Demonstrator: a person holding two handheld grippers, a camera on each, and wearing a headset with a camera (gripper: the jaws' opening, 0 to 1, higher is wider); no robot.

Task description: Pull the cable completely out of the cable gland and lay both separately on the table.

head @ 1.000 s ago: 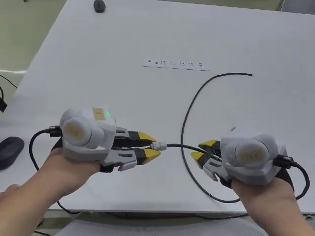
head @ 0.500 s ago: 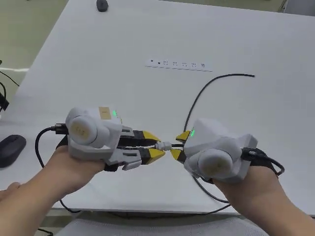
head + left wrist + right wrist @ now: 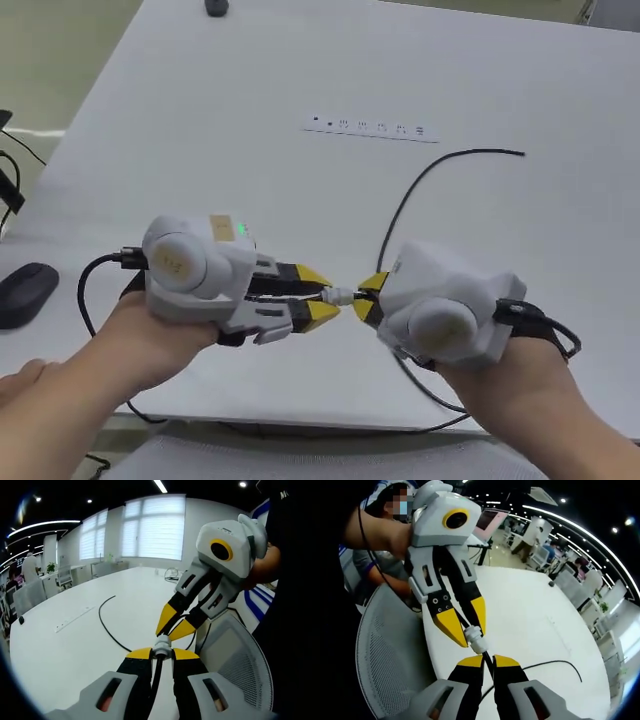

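Cable gland between left gripper jaws (right gripper grips cable).

Two tools, one cable, one gland

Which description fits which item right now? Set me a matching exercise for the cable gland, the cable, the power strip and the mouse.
Things:
1. cable gland
2. cable
3. power strip
4. mouse

Descriptions:
A. white, lying flat beyond both grippers
B. dark, far left in the head view
C. pinched between the fingers of the left gripper
D. black, clamped by the right gripper, the rest trailing over the table

Pairs: 1-C, 2-D, 3-A, 4-B
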